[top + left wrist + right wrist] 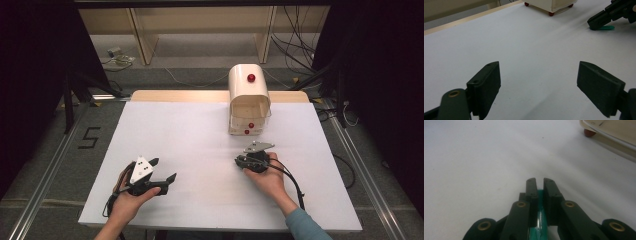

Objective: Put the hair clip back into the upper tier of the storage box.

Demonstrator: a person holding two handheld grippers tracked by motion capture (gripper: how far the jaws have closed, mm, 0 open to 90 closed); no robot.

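Right hand-held gripper (537, 185) clenched on a thin green strip (539, 220) lying on the white counter (200, 145). Beyond it stands a cream cabinet (249, 100) with red knobs. Left hand-held gripper (537, 82) released, well apart.

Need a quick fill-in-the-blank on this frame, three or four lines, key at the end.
1. The right gripper has its jaws closed on a flat ____ thing.
2. The left gripper has its jaws ____, nothing between them.
3. The cream box has a ____ knob on top.
4. Both grippers are over the ____ table.

Missing words: green; open; red; white
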